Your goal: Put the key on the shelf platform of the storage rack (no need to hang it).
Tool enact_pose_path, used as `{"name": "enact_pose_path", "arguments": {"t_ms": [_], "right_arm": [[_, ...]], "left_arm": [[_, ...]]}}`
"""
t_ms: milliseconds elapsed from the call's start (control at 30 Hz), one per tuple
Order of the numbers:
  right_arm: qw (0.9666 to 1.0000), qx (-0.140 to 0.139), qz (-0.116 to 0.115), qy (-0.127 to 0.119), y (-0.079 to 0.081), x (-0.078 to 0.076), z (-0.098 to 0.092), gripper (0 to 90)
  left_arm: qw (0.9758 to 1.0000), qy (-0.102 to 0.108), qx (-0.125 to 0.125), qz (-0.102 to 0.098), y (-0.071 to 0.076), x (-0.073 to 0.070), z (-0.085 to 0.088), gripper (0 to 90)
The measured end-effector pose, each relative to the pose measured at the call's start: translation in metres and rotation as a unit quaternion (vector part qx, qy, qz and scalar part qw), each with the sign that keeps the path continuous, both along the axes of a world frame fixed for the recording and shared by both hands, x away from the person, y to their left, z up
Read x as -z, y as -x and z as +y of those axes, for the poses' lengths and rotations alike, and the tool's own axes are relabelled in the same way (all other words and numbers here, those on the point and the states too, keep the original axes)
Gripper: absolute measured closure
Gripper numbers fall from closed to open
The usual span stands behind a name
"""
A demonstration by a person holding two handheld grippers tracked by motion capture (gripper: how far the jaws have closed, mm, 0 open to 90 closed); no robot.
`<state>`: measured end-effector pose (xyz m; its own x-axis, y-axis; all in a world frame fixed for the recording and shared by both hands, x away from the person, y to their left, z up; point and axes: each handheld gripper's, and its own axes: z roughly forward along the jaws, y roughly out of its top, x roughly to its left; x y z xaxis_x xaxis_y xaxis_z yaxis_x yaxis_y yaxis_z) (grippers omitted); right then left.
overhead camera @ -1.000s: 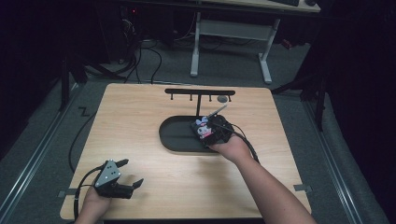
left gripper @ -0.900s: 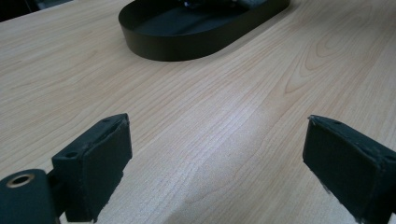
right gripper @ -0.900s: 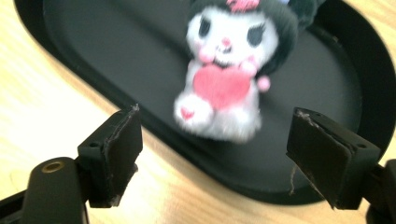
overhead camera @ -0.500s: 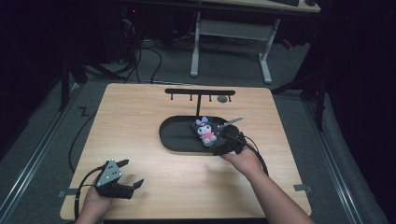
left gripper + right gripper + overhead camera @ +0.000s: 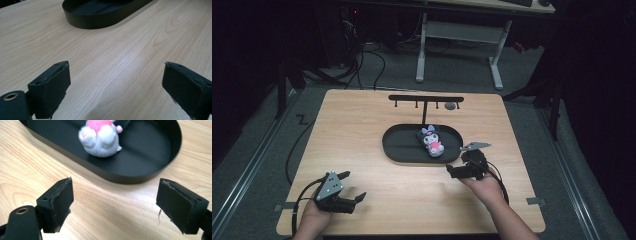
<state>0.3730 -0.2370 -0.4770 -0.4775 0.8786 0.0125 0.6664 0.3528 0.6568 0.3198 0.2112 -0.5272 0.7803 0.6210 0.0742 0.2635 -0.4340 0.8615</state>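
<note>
The right gripper [image 5: 115,195] gaped empty over bare table [image 5: 362,130]; ahead lay the tray [image 5: 160,150] holding a plush [image 5: 100,138]. The left gripper [image 5: 348,186], also open, had clear wood around.

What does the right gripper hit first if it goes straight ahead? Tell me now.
Probably the near wall of the black tray. The right gripper is open over bare table, pointing at that wall, with the plush toy lying in the tray beyond it. How high the gripper rides is unclear.

I see a pale wood worktop [image 5: 362,130] on grey carpet [image 5: 452,75], lit from above. Beyond it stands a white-legged desk [image 5: 462,30]; dark cables [image 5: 367,55] trail the floor, and the room's edges are black.
</note>
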Motion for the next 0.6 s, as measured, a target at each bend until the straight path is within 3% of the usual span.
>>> {"name": "enact_pose_path", "arguments": {"t_ms": [433, 600], "right_arm": [[0.9983, 0.02, -0.051, -0.022, 0.047, 0.027, -0.027, 13.6], [0.9948, 0.03, -0.092, -0.031, 0.071, 0.033, -0.028, 13.5]], "left_arm": [[1.0, -0.001, 0.004, 0.002, 0.001, 0.0, -0.002, 8.6], [1.0, 0.005, 0.006, -0.004, 0.003, -0.001, -0.004, 8.6]]}}
